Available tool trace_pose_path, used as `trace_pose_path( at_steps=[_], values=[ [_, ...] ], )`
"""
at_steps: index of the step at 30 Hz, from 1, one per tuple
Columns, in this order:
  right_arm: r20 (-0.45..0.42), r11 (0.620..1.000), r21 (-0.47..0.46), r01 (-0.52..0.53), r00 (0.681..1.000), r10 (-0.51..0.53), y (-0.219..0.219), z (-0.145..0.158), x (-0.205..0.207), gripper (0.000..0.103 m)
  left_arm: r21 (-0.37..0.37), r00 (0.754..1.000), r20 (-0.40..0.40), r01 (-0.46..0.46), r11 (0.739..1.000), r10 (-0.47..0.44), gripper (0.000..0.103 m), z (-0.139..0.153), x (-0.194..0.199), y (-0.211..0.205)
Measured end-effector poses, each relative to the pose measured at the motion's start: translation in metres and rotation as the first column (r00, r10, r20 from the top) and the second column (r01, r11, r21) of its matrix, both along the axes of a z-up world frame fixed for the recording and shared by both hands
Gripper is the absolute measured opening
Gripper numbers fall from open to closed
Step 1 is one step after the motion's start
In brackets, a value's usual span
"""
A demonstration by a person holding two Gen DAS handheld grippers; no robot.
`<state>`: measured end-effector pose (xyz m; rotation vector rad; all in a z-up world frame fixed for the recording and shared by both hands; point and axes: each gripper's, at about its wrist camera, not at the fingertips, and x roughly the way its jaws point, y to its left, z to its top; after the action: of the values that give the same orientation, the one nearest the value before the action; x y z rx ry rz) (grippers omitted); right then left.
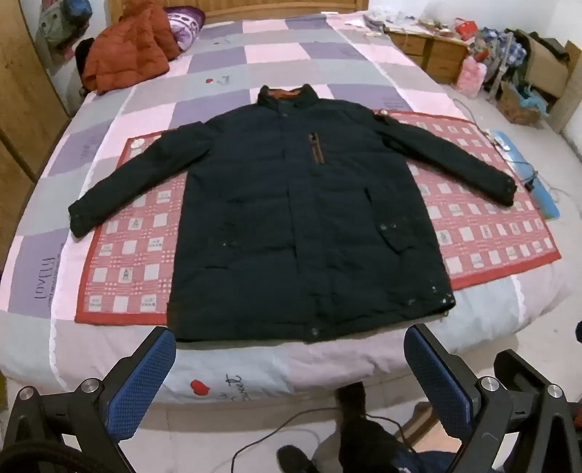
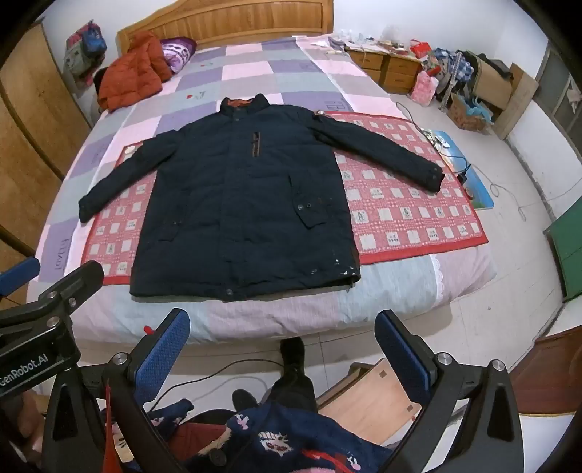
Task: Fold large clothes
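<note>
Nearest the left tongs (image 1: 289,367) is bare floor with one thin black cable (image 1: 276,429) and the person's dark shoe (image 1: 291,458); both blue-padded fingers (image 1: 140,382) stand wide apart with nothing between them. Beneath the right tongs (image 2: 282,354), likewise spread wide and holding nothing, lie one wooden board (image 2: 378,389) on the floor and the person's patterned navy sweater (image 2: 291,440). Part of the left tongs shows at the left edge of the right wrist view.

Straight ahead of both tongs, well apart from the fingertips, one dark navy jacket (image 1: 302,218) lies flat and front-up on the bed (image 1: 254,364), its hem just back from the near edge, its two sleeves stretched out to either side and its collar pointing away. Under it lies one red checked mat (image 1: 134,247), showing on both sides of the jacket, on top of the purple, pink and grey patchwork quilt (image 1: 225,54).

Farther off, to the left by the headboard (image 2: 232,25), sits one orange padded coat (image 1: 127,54) beside a purple pillow (image 1: 183,27). To the far right stands a wooden cabinet (image 2: 385,69) among clutter
</note>
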<state>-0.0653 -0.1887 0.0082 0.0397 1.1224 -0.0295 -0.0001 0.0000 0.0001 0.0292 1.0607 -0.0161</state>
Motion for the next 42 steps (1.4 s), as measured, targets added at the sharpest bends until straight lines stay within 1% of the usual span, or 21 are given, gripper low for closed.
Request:
trace_pose_path(
  at_steps=[10,18,20,27,30,34,35,39,41,42],
  values=[
    [0.001,1.000,-0.002,0.002,1.000,-0.002,0.007,-0.001,0.004,0.103,-0.007,1.000,-0.007,-0.003,1.000,0.003,0.103,-0.002,0.000,-0.003],
    [0.002,1.000,-0.005,0.004,1.000,-0.004,0.013,-0.001,0.008,0.103,-0.004,1.000,0.000,0.008,1.000,-0.008,0.103,-0.004,0.000,-0.017],
    [0.000,1.000,-0.006,0.007,1.000,-0.007,0.015,-0.001,0.009,0.103,-0.017,1.000,-0.007,-0.005,1.000,0.005,0.103,-0.001,0.006,-0.006],
    [0.003,1.000,-0.007,0.013,1.000,-0.013,0.020,-0.001,0.008,0.103,-0.015,1.000,-0.004,0.004,1.000,-0.004,0.103,-0.003,0.012,-0.016],
    [0.006,1.000,-0.007,0.014,1.000,-0.014,0.021,0.000,0.008,0.103,-0.021,1.000,-0.003,-0.002,1.000,0.002,0.103,0.003,0.015,-0.001],
    [0.007,1.000,-0.013,0.003,1.000,-0.003,0.026,-0.002,0.008,0.103,-0.025,1.000,-0.005,-0.009,1.000,0.009,0.103,0.002,0.022,-0.006],
    [0.007,1.000,-0.017,0.004,1.000,-0.003,0.035,0.002,0.012,0.103,-0.026,1.000,-0.006,-0.010,1.000,0.010,0.103,0.001,0.024,-0.008],
    [0.004,1.000,-0.019,0.000,1.000,0.000,0.034,0.001,0.014,0.103,-0.028,1.000,-0.013,-0.016,0.999,0.016,0.103,-0.002,0.033,-0.018],
    [0.006,1.000,-0.021,0.002,1.000,-0.002,0.036,0.001,0.013,0.103,-0.039,1.000,-0.002,-0.006,0.999,0.006,0.103,0.002,0.021,0.011],
    [0.007,1.000,-0.020,0.002,1.000,-0.002,0.036,0.001,0.013,0.103,-0.038,1.000,-0.002,-0.007,0.999,0.007,0.103,0.002,0.021,0.010]
  ],
)
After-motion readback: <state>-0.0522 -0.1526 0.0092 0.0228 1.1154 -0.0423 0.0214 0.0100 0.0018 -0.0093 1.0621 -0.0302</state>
